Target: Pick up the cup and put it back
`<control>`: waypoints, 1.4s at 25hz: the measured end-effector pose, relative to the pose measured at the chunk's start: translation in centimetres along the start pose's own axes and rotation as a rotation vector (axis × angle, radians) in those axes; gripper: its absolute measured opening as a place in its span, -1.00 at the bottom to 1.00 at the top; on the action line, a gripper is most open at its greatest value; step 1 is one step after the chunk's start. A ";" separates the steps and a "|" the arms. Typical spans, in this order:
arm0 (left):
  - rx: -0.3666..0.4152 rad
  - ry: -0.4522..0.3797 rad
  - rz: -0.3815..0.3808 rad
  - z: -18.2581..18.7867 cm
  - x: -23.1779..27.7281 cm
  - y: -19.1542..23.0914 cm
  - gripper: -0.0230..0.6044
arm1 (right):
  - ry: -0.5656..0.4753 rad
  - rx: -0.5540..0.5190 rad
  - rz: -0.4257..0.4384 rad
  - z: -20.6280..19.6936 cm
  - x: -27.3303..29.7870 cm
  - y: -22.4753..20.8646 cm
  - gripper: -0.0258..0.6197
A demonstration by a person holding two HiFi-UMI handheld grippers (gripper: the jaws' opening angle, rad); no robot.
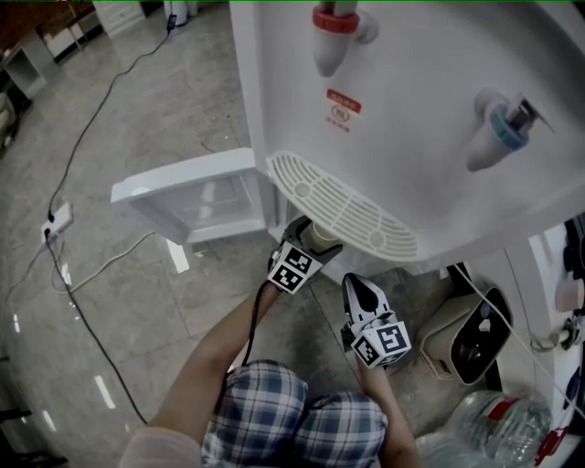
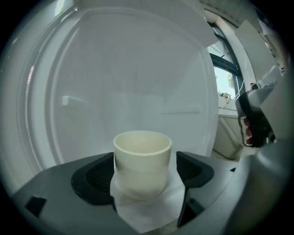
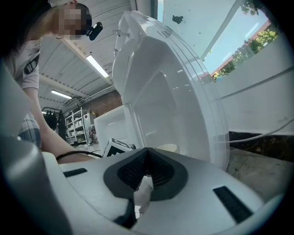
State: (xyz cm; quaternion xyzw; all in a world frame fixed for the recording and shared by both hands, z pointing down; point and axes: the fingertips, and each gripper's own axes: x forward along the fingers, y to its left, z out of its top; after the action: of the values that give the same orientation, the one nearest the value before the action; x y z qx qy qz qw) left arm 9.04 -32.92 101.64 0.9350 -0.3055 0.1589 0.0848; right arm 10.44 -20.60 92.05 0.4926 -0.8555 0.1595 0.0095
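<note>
Tiled floor point(image 1: 137, 146) with a white dispenser point(image 1: 411, 137) over it. My left gripper point(image 2: 143, 172) is clamped on the cup point(image 2: 142, 158), holding it upright just under the drip tray point(image 1: 343, 208) so it won't tip. My right gripper point(image 3: 146, 167) is closed and empty beside it, out of the way.

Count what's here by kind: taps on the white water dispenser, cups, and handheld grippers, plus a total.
Taps: 2, red-capped tap and blue-capped tap
Cups: 1, small cream round cup, clamped in left gripper
Grippers: 2, left gripper and right gripper
Total: 5
</note>
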 end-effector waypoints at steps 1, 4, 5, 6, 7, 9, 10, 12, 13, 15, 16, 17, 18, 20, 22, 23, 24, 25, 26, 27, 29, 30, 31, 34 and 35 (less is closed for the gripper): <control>0.005 -0.004 0.000 0.1 -0.3 0.0 0.40 | -0.001 -0.002 0.001 0.1 0.0 0.0 -0.87; 0.029 -0.018 0.002 0.8 -1.3 0.2 0.40 | -0.004 -0.002 0.003 0.2 0.0 0.1 -0.87; 0.032 -0.026 0.003 1.1 -1.6 0.2 0.40 | -0.004 -0.002 0.003 0.2 0.0 0.1 -0.87; 0.031 -0.038 0.006 1.5 -2.1 0.3 0.40 | -0.003 -0.003 0.004 0.2 0.0 0.1 -0.87; 0.027 -0.053 0.011 1.9 -2.7 0.4 0.40 | -0.003 -0.004 0.004 0.2 0.0 0.2 -0.87; 0.014 -0.086 0.024 2.8 -4.2 0.7 0.40 | -0.004 -0.009 0.003 0.3 0.0 0.2 -0.87; 0.006 -0.101 0.028 3.1 -5.0 0.8 0.40 | -0.005 -0.014 0.001 0.5 0.0 0.3 -0.87; -0.013 -0.120 0.027 3.8 -6.5 0.9 0.40 | -0.007 -0.027 -0.003 0.9 0.0 0.3 -0.87; -0.022 -0.124 0.022 4.1 -7.3 0.8 0.39 | -0.007 -0.030 -0.006 1.1 0.0 0.4 -0.87; -0.033 -0.117 0.017 4.7 -8.7 0.8 0.38 | -0.006 -0.023 -0.022 1.5 0.0 0.4 -0.87; -0.037 -0.105 0.024 5.1 -9.5 0.8 0.26 | -0.005 -0.010 -0.035 1.8 0.0 0.4 -0.87; -0.044 -0.091 0.035 5.5 -10.3 0.8 -0.08 | -0.003 0.005 -0.048 2.2 0.0 0.4 -0.87; -0.056 -0.079 0.046 6.0 -11.2 0.7 -0.36 | 0.004 0.019 -0.059 2.7 -0.2 0.6 -0.87; -0.089 -0.063 0.063 7.2 -13.4 0.4 -0.46 | 0.027 0.028 -0.075 4.0 -0.9 1.4 -0.87; -0.113 -0.048 0.081 8.6 -15.8 0.2 -0.59 | 0.047 0.025 -0.100 5.5 -1.8 2.3 -0.87; -0.123 -0.042 0.091 9.4 -17.0 0.2 -0.71 | 0.054 0.025 -0.114 6.4 -2.3 2.7 -0.87; -0.137 -0.036 0.100 10.3 -18.1 0.2 -0.76 | 0.062 0.026 -0.128 7.4 -2.8 3.1 -0.87; -0.153 -0.031 0.106 11.3 -19.3 0.0 -0.80 | 0.069 0.029 -0.140 8.7 -3.4 3.6 -0.87; -0.169 -0.026 0.109 12.5 -20.5 -0.2 -0.82 | 0.077 0.034 -0.150 10.0 -4.1 4.2 -0.87; -0.178 -0.023 0.110 13.8 -21.8 -0.6 -0.83 | 0.085 0.040 -0.158 11.5 -4.8 5.1 -0.87; -0.172 -0.020 0.106 17.2 -24.7 -1.5 -0.84 | 0.098 0.049 -0.160 14.6 -6.2 7.3 -0.87; -0.163 -0.024 0.102 19.1 -26.2 -1.8 -0.84 | 0.104 0.048 -0.157 16.3 -6.8 8.5 -0.87; -0.151 -0.031 0.099 21.3 -27.5 -2.1 -0.85 | 0.108 0.044 -0.154 18.1 -7.3 9.6 -0.87; -0.117 -0.055 0.109 28.4 -31.3 -2.4 -0.85 | 0.110 0.039 -0.153 23.9 -8.7 12.3 -0.87; -0.115 -0.065 0.112 30.9 -32.4 -2.5 -0.85 | 0.109 0.035 -0.155 26.1 -9.2 13.0 -0.87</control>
State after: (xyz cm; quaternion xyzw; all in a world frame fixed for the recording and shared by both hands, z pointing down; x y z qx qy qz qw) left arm -6.56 -21.17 61.26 0.9147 -0.3684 0.1154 0.1193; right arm 7.86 -14.16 62.25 0.5479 -0.8102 0.1998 0.0596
